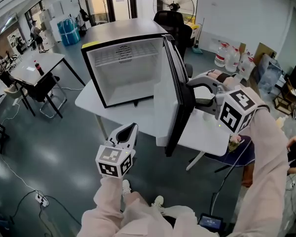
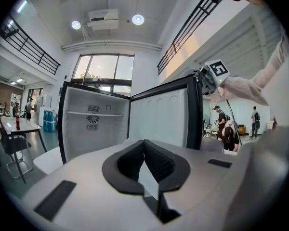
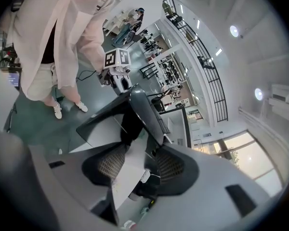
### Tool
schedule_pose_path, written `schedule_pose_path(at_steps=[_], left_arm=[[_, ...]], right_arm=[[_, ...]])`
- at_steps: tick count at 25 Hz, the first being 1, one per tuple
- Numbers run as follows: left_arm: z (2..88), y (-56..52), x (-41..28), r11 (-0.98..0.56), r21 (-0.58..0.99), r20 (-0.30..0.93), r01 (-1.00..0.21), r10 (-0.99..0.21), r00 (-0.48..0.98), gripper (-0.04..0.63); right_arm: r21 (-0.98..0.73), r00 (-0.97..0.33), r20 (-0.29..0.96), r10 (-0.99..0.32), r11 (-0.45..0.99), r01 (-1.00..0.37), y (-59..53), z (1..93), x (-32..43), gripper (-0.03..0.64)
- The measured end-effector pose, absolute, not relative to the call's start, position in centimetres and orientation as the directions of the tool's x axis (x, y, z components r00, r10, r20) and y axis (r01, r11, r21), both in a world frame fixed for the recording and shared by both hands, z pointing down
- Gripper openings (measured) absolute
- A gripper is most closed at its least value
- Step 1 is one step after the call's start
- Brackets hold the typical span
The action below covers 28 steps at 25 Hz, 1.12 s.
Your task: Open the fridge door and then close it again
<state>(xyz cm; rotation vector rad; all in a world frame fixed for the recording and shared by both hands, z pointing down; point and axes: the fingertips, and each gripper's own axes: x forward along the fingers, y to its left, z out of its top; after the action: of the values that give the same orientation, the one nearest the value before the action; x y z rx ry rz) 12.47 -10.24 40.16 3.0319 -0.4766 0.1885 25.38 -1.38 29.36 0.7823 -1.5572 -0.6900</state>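
**While the door [image 1: 164, 102] stands wide open, we follow its arc**

Our left gripper [image 1: 130, 128] hangs closed and empty before the fridge [image 1: 123, 28]. Our right gripper [image 1: 196, 92] clamps the door's free edge. Whether opening or closing, we swing it round the hinge without tugging.

Glossy grey-green floor [image 1: 49, 152], white side table [image 1: 24, 74], black office chair [image 1: 170, 21], standing fan [image 1: 173, 4] (by white wall [image 1: 237, 14]), tall windows [image 2: 103, 71].
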Motion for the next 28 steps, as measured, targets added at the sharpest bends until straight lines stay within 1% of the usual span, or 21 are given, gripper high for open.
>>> schedule_pose_path(at_steps=[11,28], left_arm=[[40.5,-10.3,13.8,-0.952,0.043,0.133,-0.304,-0.297,0.946,0.011],[40.2,-10.5,13.7,-0.951,0.047,0.127,-0.306,-0.298,0.946,0.011]], right_arm=[[0.773,-0.037,0.630,-0.776,0.630,-0.073,0.7,29.4,28.7,0.193],[0.777,-0.020,0.626,-0.780,0.626,-0.072,0.6,29.3,28.7,0.196]])
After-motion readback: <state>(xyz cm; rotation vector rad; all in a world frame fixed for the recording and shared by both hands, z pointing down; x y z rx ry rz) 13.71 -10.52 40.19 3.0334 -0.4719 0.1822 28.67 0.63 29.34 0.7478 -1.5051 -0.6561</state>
